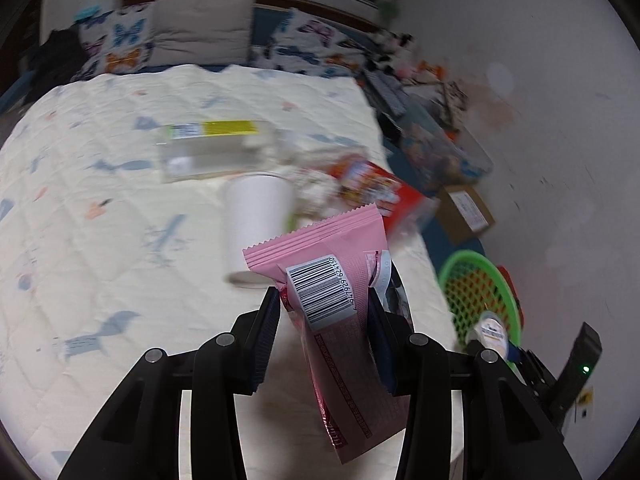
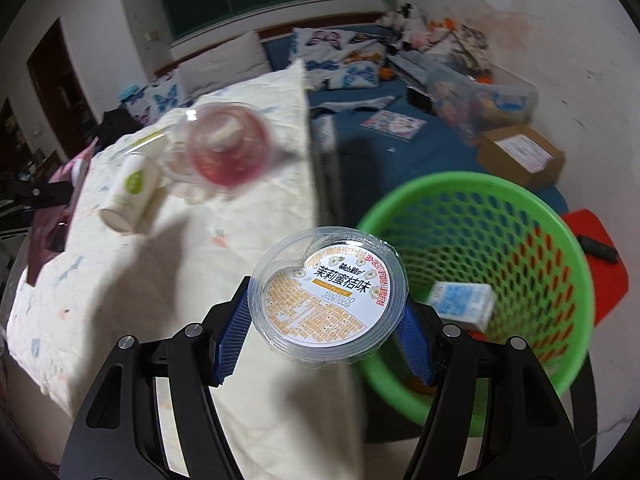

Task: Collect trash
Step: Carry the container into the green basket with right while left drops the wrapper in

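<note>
My left gripper is shut on a pink snack wrapper with a barcode, held above the cream quilt. In my right gripper, a clear plastic jelly cup with a printed lid is pinched between the blue pads, just left of the green mesh basket. A small blue-and-white carton lies inside the basket. On the quilt remain a white paper cup, a clear box with a yellow label, a red snack bag and a clear pink-tinted container.
The basket stands beside the bed on a red stool near the white wall. A cardboard box and cluttered items lie on the blue sheet behind it. Pillows line the head of the bed.
</note>
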Action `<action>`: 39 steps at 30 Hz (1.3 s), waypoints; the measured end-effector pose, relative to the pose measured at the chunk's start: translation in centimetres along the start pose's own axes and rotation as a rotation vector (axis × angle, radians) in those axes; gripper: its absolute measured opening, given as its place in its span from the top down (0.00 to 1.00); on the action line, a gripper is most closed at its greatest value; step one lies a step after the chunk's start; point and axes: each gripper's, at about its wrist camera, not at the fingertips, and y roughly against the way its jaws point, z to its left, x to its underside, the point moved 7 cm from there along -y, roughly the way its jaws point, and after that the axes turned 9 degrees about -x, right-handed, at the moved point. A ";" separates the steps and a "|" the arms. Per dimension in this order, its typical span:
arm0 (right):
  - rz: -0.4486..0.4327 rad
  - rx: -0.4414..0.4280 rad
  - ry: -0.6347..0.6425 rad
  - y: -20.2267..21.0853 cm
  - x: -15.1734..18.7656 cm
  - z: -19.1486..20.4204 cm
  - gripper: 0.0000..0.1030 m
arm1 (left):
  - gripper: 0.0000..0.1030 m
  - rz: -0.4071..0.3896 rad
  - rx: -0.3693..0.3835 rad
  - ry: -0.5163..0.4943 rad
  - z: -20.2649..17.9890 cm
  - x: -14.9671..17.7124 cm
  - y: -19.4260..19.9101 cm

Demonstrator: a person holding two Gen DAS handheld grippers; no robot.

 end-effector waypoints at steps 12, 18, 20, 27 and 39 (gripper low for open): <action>-0.007 0.102 -0.099 2.2 1.2 -7.1 0.33 | 0.60 0.048 0.074 -0.137 -9.1 0.5 -2.2; -0.013 0.134 -0.132 3.3 1.8 -9.2 0.27 | 0.60 0.066 0.105 -0.192 -13.2 0.9 -3.3; -0.021 0.138 -0.141 3.9 1.9 -9.7 0.25 | 0.60 0.078 0.116 -0.209 -14.5 1.2 -3.8; -0.047 0.162 -0.170 6.1 2.9 -11.2 0.24 | 0.59 0.119 0.134 -0.269 -18.5 2.4 -5.8; -0.078 0.183 -0.217 9.0 4.4 -12.7 0.24 | 0.46 0.177 0.148 -0.321 -22.4 5.1 -8.6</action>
